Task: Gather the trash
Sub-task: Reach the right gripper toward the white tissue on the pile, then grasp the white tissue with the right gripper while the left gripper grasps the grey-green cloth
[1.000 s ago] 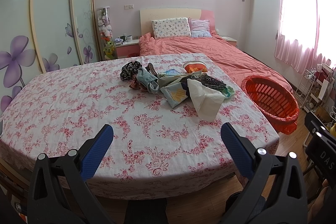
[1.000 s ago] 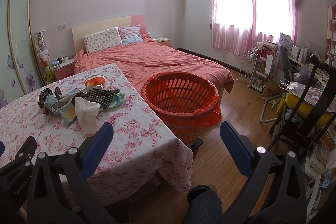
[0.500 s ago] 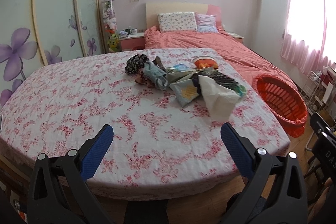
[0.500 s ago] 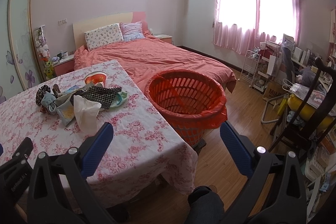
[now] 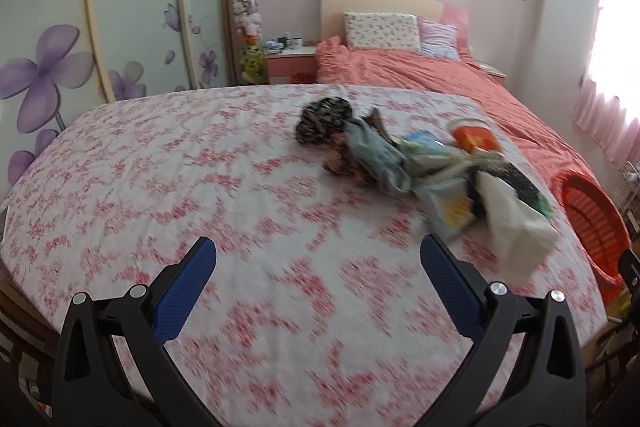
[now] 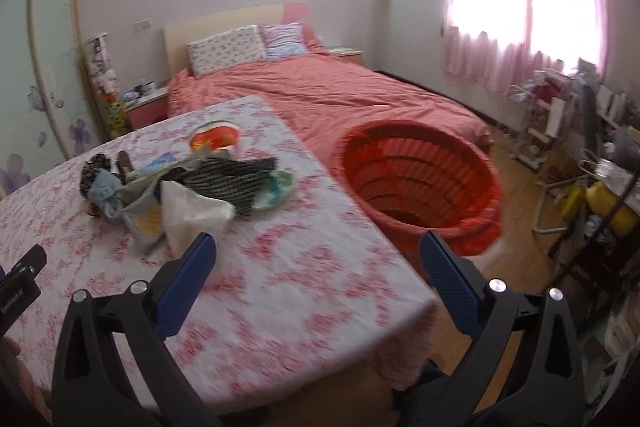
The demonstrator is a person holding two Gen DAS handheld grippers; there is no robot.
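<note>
A heap of trash lies on the table with the pink floral cloth: wrappers, a white crumpled bag, a dark netted piece, an orange-topped cup. The heap also shows in the right wrist view. A red basket stands on the floor off the table's right edge; it shows in the left wrist view too. My left gripper is open and empty above the near table. My right gripper is open and empty above the table's right corner.
A bed with a coral cover lies behind the table. A wardrobe with purple flowers is on the left. A bedside table stands by the bed. A cluttered rack and chair stand under the pink-curtained window at right.
Both grippers have moved forward over the table toward the heap, which now looks larger. The left view has swung left. Both stay open and empty.
</note>
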